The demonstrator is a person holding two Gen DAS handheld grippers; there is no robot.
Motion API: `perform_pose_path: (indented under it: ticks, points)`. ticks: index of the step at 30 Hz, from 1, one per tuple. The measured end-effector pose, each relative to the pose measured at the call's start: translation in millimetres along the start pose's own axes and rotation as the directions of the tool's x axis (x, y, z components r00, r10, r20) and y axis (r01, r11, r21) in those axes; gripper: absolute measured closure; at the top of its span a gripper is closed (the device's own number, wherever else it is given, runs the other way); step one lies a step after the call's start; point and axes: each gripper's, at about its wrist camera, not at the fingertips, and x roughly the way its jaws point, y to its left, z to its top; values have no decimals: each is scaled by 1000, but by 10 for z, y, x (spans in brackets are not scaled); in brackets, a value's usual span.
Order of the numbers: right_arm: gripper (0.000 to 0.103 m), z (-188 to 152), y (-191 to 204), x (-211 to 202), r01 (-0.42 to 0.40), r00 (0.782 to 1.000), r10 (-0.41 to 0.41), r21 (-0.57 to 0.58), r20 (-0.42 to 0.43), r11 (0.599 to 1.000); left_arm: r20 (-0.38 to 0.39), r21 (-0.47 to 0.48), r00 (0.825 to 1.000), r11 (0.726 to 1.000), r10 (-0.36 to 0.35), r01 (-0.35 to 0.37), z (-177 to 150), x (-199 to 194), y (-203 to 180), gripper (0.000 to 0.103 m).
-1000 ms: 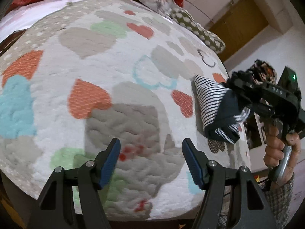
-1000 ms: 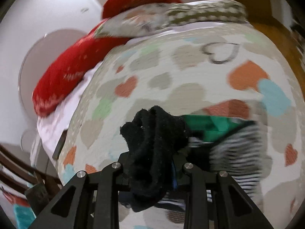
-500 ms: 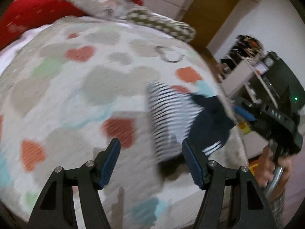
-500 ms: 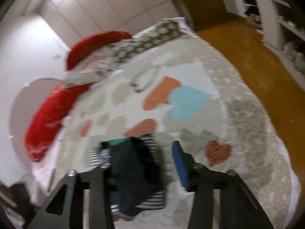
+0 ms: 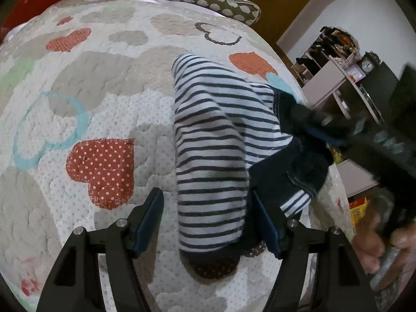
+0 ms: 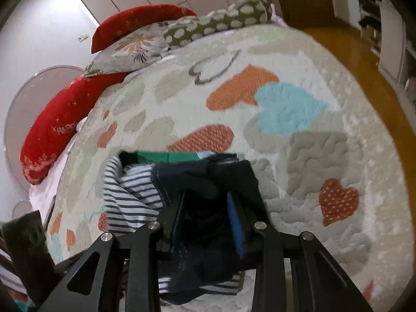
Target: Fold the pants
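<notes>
Two views show striped pants being handled on a bed.

Left wrist view: the left gripper (image 5: 208, 223) points down at the heart-patterned quilt (image 5: 85, 104). Its blue-padded jaws stand wide and are opening a little further. The lower end of the striped pants (image 5: 210, 161) hangs between them, but the pads do not press the cloth, so nothing is gripped yet; the jaws seem set to take this free end. At right, the right gripper (image 5: 330, 130) lifts the dark navy end, held by a hand (image 5: 377, 239), so the fabric drapes clear of the quilt.

Right wrist view: the right gripper's jaws are partly apart and closing, with bunched navy fabric between them. It appears pinched, keeping the pants raised for folding. Striped cloth trails left onto the quilt. Red cushions (image 6: 65, 124) and a spotted pillow (image 6: 215, 23) lie at the far edge.
</notes>
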Motion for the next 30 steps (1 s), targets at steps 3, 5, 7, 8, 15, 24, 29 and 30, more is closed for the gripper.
perform_pose_path:
  ticks: [3,5,7,8,15,24,29,30]
  points:
    - [68,88,232,-193,-35,998,39,-67,52,997,14,3,1000,1000,2,-2,-11,7,-6,34]
    - [68,189,400,-169,-208,978,208,-70,-5,976,25,8,1000,1000,6,-6,-26,20,-33,34]
    - [68,255,460,23,-337,936,333,-20,-114,941,32,6,999,1000,5,-5,-64,-3,-35,34]
    - [68,266,493,176,-362,916,357,7,-183,932,33,4,999,1000,4,-4,-75,-4,-40,34]
    - [72,511,299,750,-18,989,24,39,-149,999,24,2,1000,1000,-16,16,-112,-65,-2,34]
    - [70,452,368,253,-22,999,15,-161,-48,987,29,-30,998,998,-58,59,-138,-386,59,34]
    - [70,398,504,160,-119,993,118,-185,-18,976,74,-8,997,999,-33,34,-64,-530,53,34]
    - [70,350,456,151,-199,980,196,-147,-40,969,67,-8,997,999,-31,32,-49,-504,51,34]
